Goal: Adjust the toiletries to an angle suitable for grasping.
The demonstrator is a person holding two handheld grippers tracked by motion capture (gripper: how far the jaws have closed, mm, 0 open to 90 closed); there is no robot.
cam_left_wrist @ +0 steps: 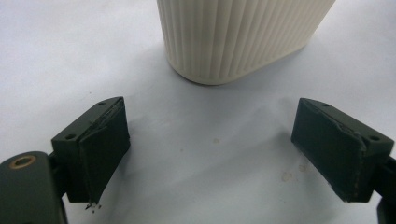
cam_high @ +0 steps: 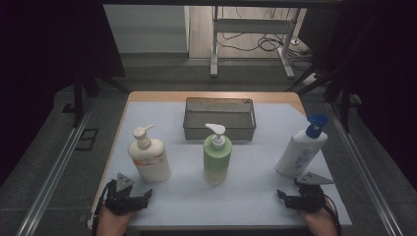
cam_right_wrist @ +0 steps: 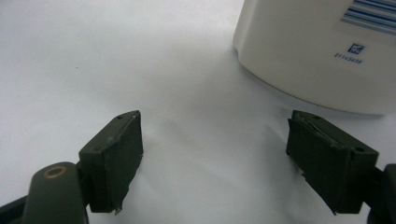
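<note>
Cream pump bottle (cam_high: 149, 156) upright at lower left, spout toward upper right; blue-capped bottle (cam_high: 301, 147) leaning at right. Left gripper (cam_high: 134, 195), right gripper (cam_high: 287, 196) low on surface (cam_high: 246, 196), jaws spread, empty.

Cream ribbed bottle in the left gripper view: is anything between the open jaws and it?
Nothing visible. The left gripper has its jaws wide apart, and bare table surface lies between them and the cream ribbed bottle, which stands upright just ahead, untouched.
</note>
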